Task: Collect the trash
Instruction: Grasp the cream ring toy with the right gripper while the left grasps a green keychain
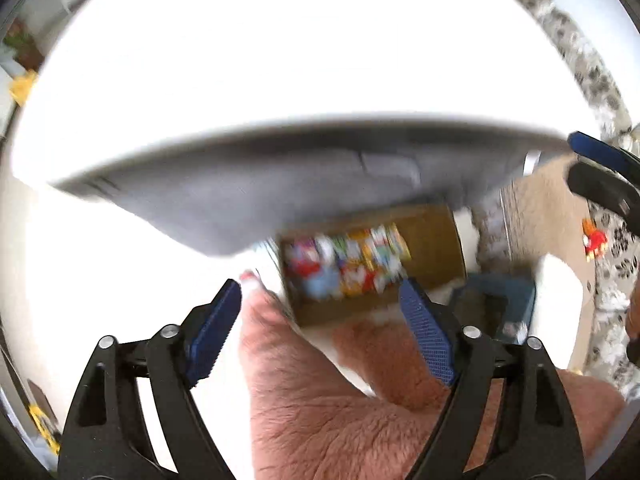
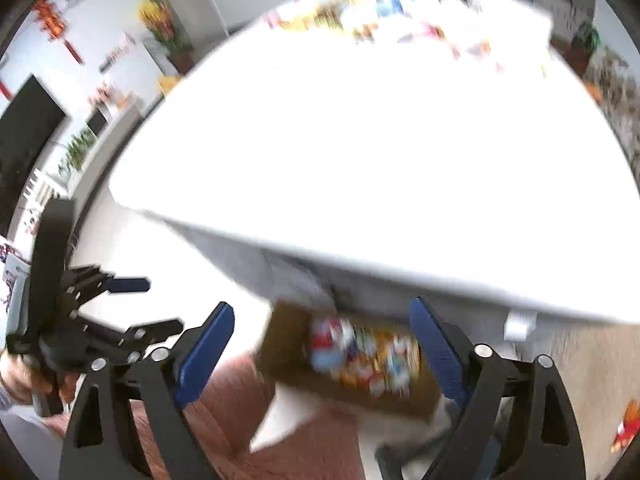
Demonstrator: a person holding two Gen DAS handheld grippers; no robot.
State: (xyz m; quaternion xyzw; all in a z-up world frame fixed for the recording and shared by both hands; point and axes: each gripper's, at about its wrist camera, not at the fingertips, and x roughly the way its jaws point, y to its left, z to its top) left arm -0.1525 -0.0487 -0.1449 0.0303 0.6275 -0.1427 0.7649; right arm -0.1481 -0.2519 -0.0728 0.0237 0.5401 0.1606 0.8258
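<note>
Left wrist view: left gripper [image 1: 320,312] and right gripper [image 2: 322,350], jaws released, hover beyond the white table's [image 1: 280,80] edge, above a cardboard box [image 1: 432,236] of colourful wrappers [image 1: 352,264].

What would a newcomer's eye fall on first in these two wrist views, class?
First, the big, glaring white table filling most of both views, with blurred colourful clutter at its far end. Next, the brown cardboard box of bright wrappers on the floor under its near edge, framed by each open gripper's blue fingers.
</note>
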